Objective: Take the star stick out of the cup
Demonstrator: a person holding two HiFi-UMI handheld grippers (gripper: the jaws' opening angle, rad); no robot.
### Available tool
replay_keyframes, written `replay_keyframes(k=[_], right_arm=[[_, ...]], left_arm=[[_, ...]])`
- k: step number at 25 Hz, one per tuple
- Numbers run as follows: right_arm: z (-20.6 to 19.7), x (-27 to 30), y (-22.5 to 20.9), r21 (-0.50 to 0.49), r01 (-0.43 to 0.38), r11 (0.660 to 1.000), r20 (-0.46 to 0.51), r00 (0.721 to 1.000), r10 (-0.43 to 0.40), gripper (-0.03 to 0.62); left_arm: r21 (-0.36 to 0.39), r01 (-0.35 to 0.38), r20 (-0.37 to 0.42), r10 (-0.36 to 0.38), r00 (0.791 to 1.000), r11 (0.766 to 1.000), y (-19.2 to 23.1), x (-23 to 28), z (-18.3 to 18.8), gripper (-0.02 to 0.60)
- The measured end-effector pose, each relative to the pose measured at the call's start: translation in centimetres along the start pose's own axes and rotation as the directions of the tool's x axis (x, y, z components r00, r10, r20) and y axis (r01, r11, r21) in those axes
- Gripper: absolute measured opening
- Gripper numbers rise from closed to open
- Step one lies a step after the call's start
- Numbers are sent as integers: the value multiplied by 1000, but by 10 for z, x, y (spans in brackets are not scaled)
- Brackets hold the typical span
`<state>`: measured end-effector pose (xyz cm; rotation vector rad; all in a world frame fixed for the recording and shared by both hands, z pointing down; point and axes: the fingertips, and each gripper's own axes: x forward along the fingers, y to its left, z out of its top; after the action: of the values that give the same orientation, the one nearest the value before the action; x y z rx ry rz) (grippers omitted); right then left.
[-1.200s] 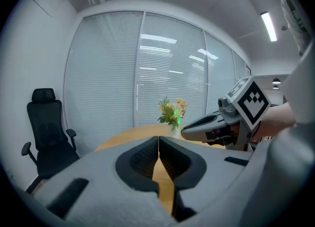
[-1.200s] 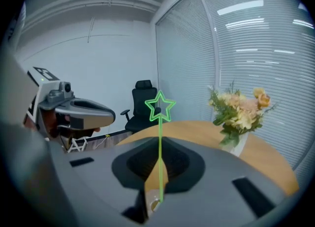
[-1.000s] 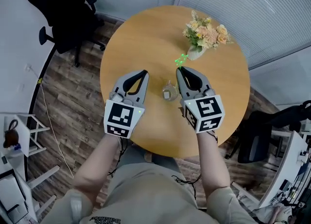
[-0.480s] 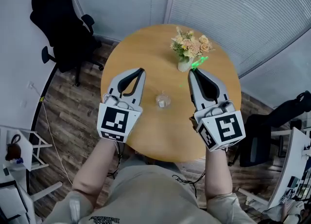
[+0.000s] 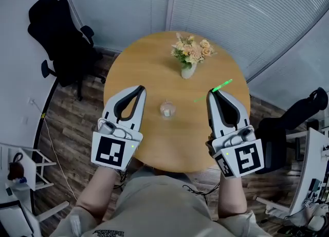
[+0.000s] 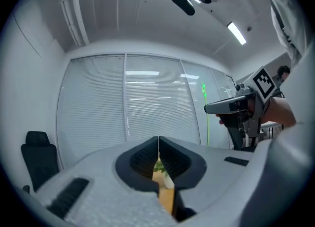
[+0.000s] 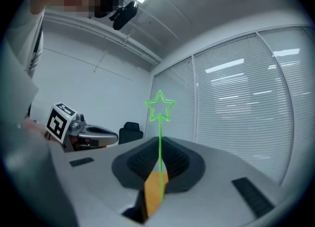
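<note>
My right gripper [image 5: 213, 91] is shut on the green star stick [image 5: 222, 85], held up in the air above the right side of the round wooden table [image 5: 149, 66]. In the right gripper view the stick [image 7: 160, 122] rises from between the closed jaws, its star outline at the top. The clear glass cup [image 5: 167, 109] stands on the table between the two grippers, apart from the stick. My left gripper [image 5: 141, 88] is shut with nothing in it, raised left of the cup. In the left gripper view the stick [image 6: 204, 113] shows beside the other gripper.
A white vase of peach flowers [image 5: 189, 53] stands at the far side of the table. A black office chair [image 5: 56, 40] is on the floor at the left, another dark chair [image 5: 293, 123] at the right. Window blinds run along the back.
The right gripper has carried the star stick up and away to the right, clear of the cup. Both grippers have risen and spread apart, and the head view has shifted.
</note>
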<state>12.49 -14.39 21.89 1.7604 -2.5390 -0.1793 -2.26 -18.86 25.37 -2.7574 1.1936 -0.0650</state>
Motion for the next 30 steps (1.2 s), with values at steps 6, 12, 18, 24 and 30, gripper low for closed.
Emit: replay_keyframes(k=[6, 12, 18, 24, 30], right_arm=[[-28, -21, -3, 41, 19, 999, -49, 999, -17, 38], [-59, -34, 0, 59, 20, 998, -112, 994, -14, 38], [-71, -33, 1, 60, -7, 998, -134, 991, 15, 38], [-74, -31, 0, 62, -21, 998, -140, 990, 30, 38], [-76, -30, 0, 60, -31, 998, -139, 989, 39, 38]], left_arm=[[12, 28, -35, -27, 999, 1000, -18, -11, -13, 23], [4, 4, -94, -3, 996, 1000, -21, -20, -54, 23], [-18, 6, -120, -8, 993, 1000, -27, -14, -68, 23], [-2, 11, -119, -11, 993, 1000, -27, -12, -68, 23], [-18, 4, -131, -6, 991, 1000, -30, -12, -70, 23]])
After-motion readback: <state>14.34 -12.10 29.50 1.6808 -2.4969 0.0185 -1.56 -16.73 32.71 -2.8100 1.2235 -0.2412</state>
